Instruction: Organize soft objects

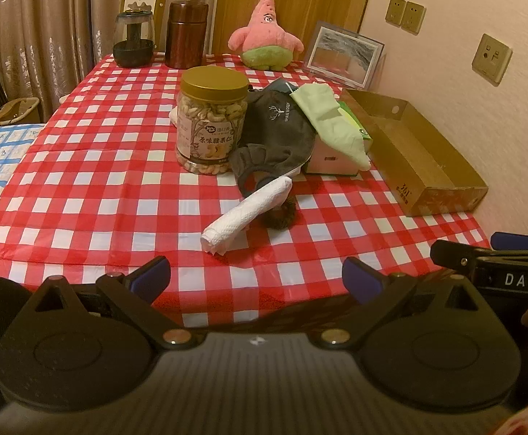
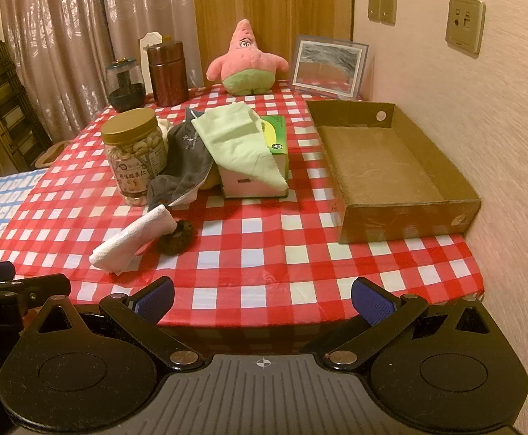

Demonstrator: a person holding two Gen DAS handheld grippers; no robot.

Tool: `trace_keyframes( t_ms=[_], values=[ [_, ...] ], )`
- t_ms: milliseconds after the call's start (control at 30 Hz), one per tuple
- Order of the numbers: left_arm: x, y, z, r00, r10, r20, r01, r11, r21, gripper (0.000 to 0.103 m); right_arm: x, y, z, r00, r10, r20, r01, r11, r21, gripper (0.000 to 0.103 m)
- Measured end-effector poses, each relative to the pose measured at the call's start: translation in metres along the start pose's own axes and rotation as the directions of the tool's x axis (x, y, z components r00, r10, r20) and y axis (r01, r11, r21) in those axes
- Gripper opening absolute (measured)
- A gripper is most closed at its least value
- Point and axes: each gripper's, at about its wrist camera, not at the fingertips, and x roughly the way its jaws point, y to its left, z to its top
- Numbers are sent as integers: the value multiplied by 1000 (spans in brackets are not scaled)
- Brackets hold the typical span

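- Red/white checked tablecloth (image 2: 256, 253) covers the table; both tongs hang at its near edge, side by side.
- Straight ahead of the left gripper (image 1: 256, 281): rolled white paper towel (image 1: 244, 215) lying slantwise, its far end resting over a dark fuzzy scrunchie (image 1: 282, 215).
- Behind those, a pile: grey cloth w/ deer logo (image 1: 278, 134) draped down to the table, pale green cloth (image 2: 242, 145) spread over a tissue box (image 2: 253, 185); the grey one sits between the box and a gold-lid cashew jar (image 1: 211, 123), touching the jar's side.
- Jar stands upright left of the pile, blocking part of smth white behind it – can't tell what.
- Far end of table: pink star plush toy (image 2: 245, 61) sitting upright, framed picture (image 2: 327, 67) leaning at the wall to its right, brown canister (image 1: 186, 34) and dark-based glass jar (image 1: 133, 38) to its left.
- Ahead-right of the right gripper (image 2: 262, 299): open cardboard box (image 2: 408, 214) along the wall, nothing seen inside.
- Left gripper: fingers spread wide, blue pads (image 1: 151, 275) apart, holding nothing, touching nothing.
- Right gripper: same, fingers wide apart, nothing between them; it shows at the right edge of the left wrist view.
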Motion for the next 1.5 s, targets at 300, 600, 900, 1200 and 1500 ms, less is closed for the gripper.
trace_keyframes(
  t_ms=[300, 600, 900, 1200, 1500],
  values=[
    [0, 0, 1, 1000, -2, 2, 2, 1000, 0, 100, -1, -4, 1, 1000, 1, 0, -1, 1000, 2, 103],
    [-1, 0, 1, 1000, -3, 2, 3, 1000, 0, 100, -1, -4, 1, 1000, 0, 0, 0, 1000, 2, 103],
    [0, 0, 1, 1000, -1, 2, 1, 1000, 1, 100, -1, -4, 1, 1000, -1, -1, 1, 1000, 3, 103],
    [0, 0, 1, 1000, -1, 2, 1, 1000, -1, 100, -1, -4, 1, 1000, -1, 0, 1, 1000, 2, 103],
    [1, -2, 3, 1000, -9, 0, 9, 1000, 5, 100, -1, -4, 1, 1000, 1, 2, -1, 1000, 0, 103]
  ],
)
